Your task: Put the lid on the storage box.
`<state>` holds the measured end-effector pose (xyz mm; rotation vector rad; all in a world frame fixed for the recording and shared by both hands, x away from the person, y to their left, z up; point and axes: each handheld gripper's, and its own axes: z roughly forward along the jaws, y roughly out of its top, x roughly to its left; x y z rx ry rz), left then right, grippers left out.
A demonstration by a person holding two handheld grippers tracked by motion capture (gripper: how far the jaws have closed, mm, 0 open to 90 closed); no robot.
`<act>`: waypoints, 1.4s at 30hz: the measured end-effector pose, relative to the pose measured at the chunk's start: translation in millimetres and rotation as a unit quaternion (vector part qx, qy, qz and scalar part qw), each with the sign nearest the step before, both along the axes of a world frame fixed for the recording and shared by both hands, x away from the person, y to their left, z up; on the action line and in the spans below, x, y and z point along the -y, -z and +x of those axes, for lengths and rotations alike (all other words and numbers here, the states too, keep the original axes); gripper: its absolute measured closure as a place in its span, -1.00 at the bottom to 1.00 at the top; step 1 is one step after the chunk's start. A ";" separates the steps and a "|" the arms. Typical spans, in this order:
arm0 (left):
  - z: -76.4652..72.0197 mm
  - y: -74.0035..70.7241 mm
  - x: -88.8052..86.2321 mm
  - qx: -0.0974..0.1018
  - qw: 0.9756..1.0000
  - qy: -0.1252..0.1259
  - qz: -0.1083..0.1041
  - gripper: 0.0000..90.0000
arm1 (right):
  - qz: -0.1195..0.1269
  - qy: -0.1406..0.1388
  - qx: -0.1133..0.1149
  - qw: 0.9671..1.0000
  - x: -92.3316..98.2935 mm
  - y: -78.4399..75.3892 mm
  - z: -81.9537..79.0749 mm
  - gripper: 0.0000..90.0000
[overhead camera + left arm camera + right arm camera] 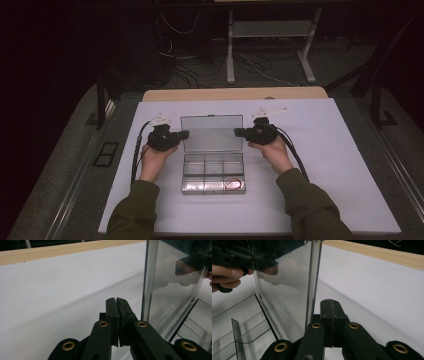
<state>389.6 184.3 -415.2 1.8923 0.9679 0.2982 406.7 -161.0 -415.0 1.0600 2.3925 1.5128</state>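
A clear plastic compartment box [213,172] lies in the middle of the white board, and its lid [212,133] stands upright at the back. A small red loop [231,184] rests in the front right compartment. My left gripper [186,134] points at the lid's left edge, jaws shut with nothing between them. My right gripper [237,132] mirrors it at the lid's right edge, also shut and holding nothing. In the left gripper view the closed jaws [116,300] sit just beside the lid's edge [149,285]. The right gripper view shows its tips [329,301] next to the lid's edge [312,282].
The white board [325,165] lies on a wooden tabletop whose far edge [235,94] shows behind it. Dark floor with cables and a metal frame [270,30] lies beyond. The other hand [224,275] appears through the lid.
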 end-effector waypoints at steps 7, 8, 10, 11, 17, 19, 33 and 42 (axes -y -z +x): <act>-11.7 -7.0 -16.7 0.006 1.000 -0.007 0.009 0.85 | -0.001 -0.004 0.000 1.000 0.1 -1.5 -1.9 0.98; -14.5 -8.9 -19.3 0.008 1.000 -0.008 0.008 0.83 | -0.002 -0.005 0.001 1.000 0.0 -1.7 -2.2 0.99; -19.8 -12.8 -24.4 0.013 1.000 -0.010 0.009 0.78 | -0.003 -0.006 0.001 1.000 0.0 -2.3 -2.8 0.99; -22.5 -14.7 -26.5 0.016 1.000 -0.011 0.007 0.74 | -0.003 -0.006 0.002 1.000 0.1 -2.5 -3.0 0.98; -37.4 -29.2 -28.2 0.039 0.999 0.007 -0.005 0.42 | -0.006 -0.010 0.004 1.000 0.1 -4.2 -5.7 0.99; -39.8 -32.8 -25.2 0.046 0.999 0.012 -0.010 0.35 | -0.007 -0.011 0.004 1.000 -0.1 -5.0 -7.0 0.98; -52.3 -54.0 -11.3 0.088 0.993 0.041 -0.061 0.51 | -0.011 -0.024 0.012 1.000 -2.5 -11.3 -16.1 0.98; -60.5 -56.6 -9.6 0.096 0.993 0.046 -0.055 0.61 | -0.009 -0.026 0.019 0.999 3.4 -13.5 -23.3 0.98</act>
